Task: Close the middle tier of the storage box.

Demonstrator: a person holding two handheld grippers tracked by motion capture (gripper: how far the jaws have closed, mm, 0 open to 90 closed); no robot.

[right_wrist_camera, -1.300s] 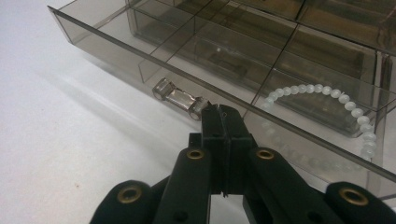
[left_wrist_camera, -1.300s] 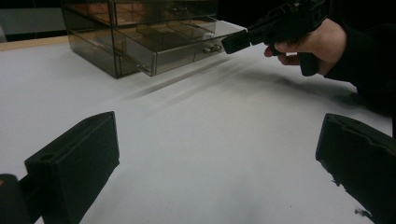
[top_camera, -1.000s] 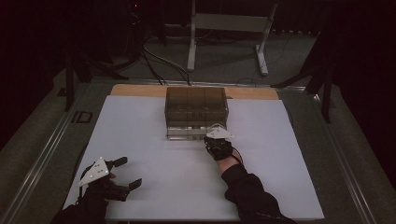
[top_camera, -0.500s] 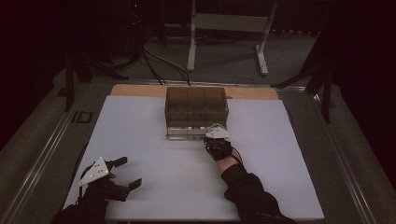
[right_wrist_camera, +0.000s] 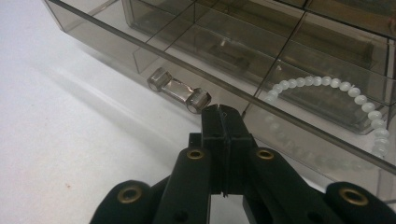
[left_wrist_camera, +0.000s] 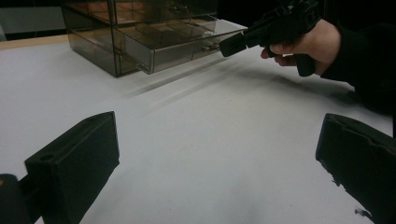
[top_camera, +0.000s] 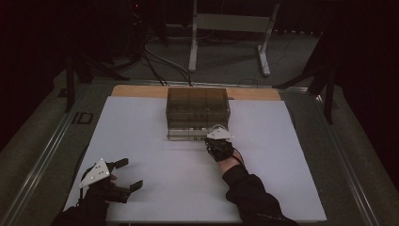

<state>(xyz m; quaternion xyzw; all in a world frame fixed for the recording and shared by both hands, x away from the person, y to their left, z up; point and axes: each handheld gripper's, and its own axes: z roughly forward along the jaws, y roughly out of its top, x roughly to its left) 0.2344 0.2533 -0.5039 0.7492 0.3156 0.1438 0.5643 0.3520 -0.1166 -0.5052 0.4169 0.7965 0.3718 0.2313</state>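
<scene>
At table centre, smoked-plastic drawer box (top_camera: 197, 112) with lowest drawer (right_wrist_camera: 261, 79) pulled out, holding a white bead string (right_wrist_camera: 327, 88). Right claw (right_wrist_camera: 223, 116), jaws pressed together and empty, sits just beside the drawer handle (right_wrist_camera: 179, 90). Left claw (top_camera: 126, 174) rests wide open on the white table (top_camera: 155, 188), well apart.

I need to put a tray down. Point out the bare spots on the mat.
Bare: mat left of the organizer; the middle between both hand-held grippers; the right side past the sleeve. Crowded: organizer front, where the right hand-held gripper sits at the drawer.
</scene>
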